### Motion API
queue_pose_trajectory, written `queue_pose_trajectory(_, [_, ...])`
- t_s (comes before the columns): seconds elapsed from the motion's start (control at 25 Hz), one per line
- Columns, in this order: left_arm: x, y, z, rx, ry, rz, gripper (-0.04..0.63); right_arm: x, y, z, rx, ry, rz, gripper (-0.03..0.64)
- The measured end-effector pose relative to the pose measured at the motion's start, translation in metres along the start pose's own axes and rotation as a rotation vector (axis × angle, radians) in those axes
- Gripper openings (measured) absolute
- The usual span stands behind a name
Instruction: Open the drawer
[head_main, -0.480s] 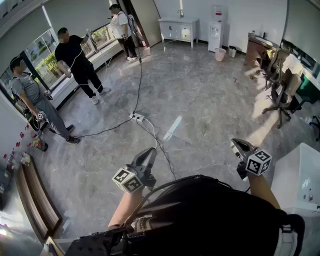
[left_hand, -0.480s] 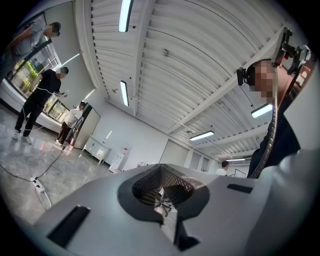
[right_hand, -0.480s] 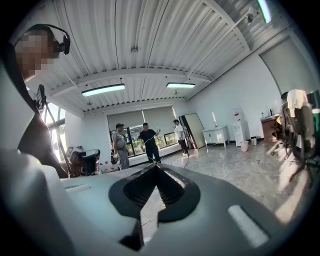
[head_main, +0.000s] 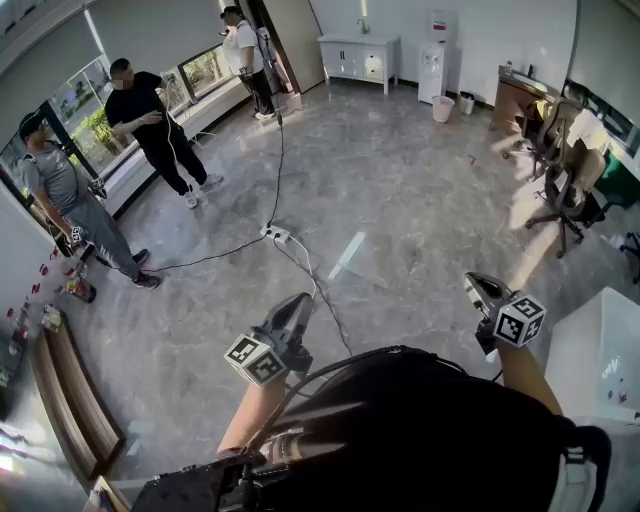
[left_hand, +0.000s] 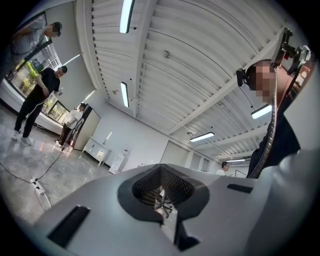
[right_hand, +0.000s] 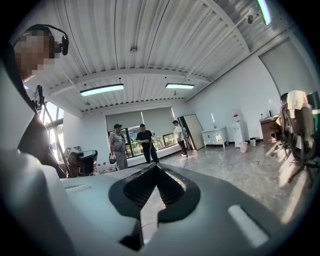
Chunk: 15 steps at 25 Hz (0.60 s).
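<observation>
A grey marble floor (head_main: 420, 190) is seen below. A white cabinet (head_main: 358, 58) with drawer fronts is placed at the far wall, well apart from both tools. The left hand-held gripper (head_main: 297, 306) and the right hand-held gripper (head_main: 476, 286) are held above the floor, each with jaws closed together and nothing between them.

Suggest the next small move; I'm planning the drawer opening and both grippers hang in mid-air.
Probably step toward the white cabinet at the far wall, likely the drawer unit: the left gripper and right gripper are shut, empty, raised over the floor, far from it.
</observation>
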<state>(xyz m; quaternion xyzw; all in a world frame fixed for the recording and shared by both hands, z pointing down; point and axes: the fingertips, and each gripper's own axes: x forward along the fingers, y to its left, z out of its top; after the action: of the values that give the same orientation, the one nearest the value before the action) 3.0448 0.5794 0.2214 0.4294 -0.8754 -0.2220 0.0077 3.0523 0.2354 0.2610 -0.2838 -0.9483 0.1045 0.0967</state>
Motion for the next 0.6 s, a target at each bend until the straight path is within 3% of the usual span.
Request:
queue_pose_trajectory(0.32, [-0.027,0.037,0.023,-0.006,-0.01,0.001,0.0,0.025,0.012,0.017,0.039,-0.063,-0.041,0.002])
queue_pose_trajectory(0.6, [-0.039,0.071,0.015,-0.037,0.032,-0.019,0.0,0.009,-0.014,-0.009,0.08,-0.04,-0.244,0.002])
